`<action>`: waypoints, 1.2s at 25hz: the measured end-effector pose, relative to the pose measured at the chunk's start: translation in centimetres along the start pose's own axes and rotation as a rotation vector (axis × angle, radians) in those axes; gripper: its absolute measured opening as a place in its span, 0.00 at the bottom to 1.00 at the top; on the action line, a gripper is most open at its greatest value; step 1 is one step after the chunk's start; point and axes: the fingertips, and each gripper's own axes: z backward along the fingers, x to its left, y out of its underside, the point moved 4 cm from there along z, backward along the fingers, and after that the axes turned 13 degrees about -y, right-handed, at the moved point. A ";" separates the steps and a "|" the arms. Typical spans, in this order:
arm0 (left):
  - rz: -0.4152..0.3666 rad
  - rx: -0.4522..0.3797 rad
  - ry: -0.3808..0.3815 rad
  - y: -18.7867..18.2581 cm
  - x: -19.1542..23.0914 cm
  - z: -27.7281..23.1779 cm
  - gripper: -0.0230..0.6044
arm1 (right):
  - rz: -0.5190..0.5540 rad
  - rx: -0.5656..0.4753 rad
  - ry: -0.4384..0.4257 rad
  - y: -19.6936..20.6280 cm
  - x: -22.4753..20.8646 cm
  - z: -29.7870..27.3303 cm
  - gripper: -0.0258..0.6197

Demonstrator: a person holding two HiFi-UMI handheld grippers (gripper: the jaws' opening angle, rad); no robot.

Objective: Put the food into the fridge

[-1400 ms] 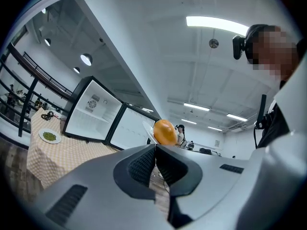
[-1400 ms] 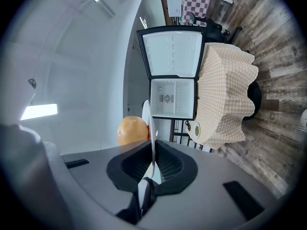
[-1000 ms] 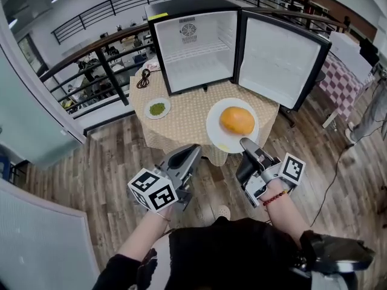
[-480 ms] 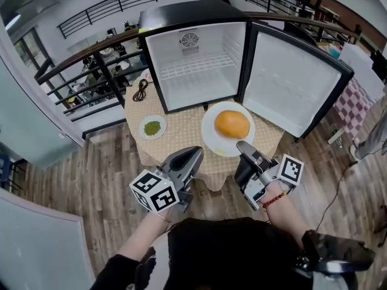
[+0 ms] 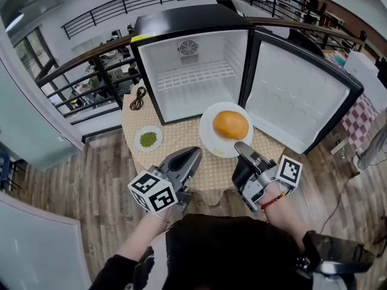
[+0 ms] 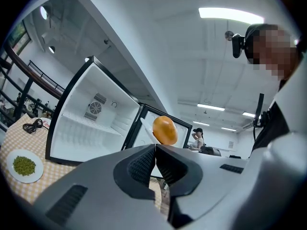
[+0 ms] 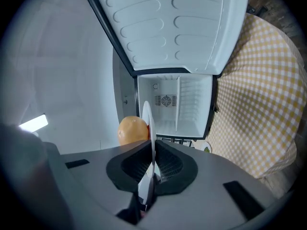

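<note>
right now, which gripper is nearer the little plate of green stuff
Left. The left gripper, shut and empty, hangs just right of the little plate. The right gripper is farther right, clamped on the rim of the big plate carrying the orange fruit.

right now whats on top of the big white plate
One round orange food sits on the plate, whose rim the right gripper pinches. The plate surface beneath it is covered.

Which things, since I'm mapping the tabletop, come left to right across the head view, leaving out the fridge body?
small dish of green food → white plate carrying the orange fruit → open fridge door
</note>
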 end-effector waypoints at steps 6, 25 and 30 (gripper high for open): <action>-0.027 0.022 0.017 0.5 0.4 -1.9 0.06 | 0.007 -0.035 -0.008 -2.2 -0.6 -1.7 0.08; -0.041 0.129 0.227 -3.6 8.6 -11.1 0.06 | 0.081 -0.277 0.048 -7.5 -3.5 -9.2 0.08; -0.063 0.136 0.286 -5.0 11.1 -12.1 0.06 | 0.121 -0.331 0.068 -8.3 -4.4 -11.7 0.08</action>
